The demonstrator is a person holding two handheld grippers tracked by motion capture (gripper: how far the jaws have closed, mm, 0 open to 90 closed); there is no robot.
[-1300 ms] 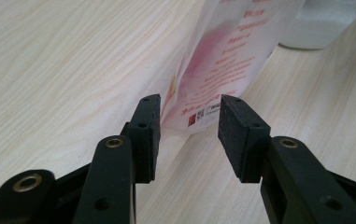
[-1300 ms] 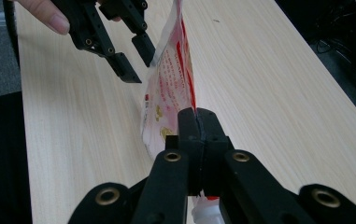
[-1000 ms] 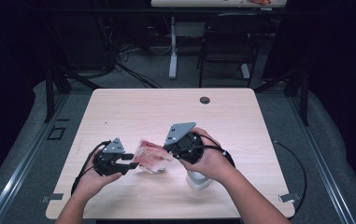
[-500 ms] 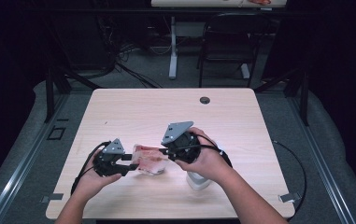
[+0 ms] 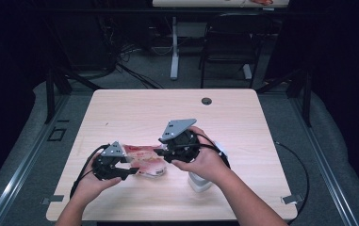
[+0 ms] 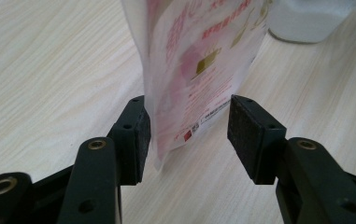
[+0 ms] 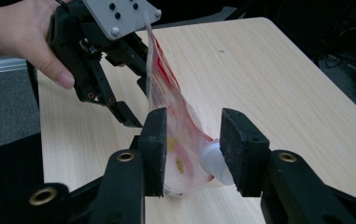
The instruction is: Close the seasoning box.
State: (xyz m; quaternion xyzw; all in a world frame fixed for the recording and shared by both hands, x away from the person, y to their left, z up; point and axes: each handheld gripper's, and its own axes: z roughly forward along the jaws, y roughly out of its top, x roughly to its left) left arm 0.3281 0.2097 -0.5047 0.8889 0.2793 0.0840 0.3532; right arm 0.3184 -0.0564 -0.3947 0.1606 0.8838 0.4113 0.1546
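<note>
**Three cameras, one shared pouch**

The high view looks forward and down from above the person's side, taking in the whole bench (image 5: 243, 122) from a distance. The left gripper view sits low and close, looking along its jaws across the bench top at the pink-printed pouch (image 6: 199, 70). The right gripper view looks along its jaws toward the left gripper (image 7: 133, 88), close in. All three share the pouch.

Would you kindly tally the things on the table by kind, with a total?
Pink-and-white refill pouches: 1
White plastic containers: 1
Hand-held grippers: 2, left gripper and right gripper
Total: 4
</note>
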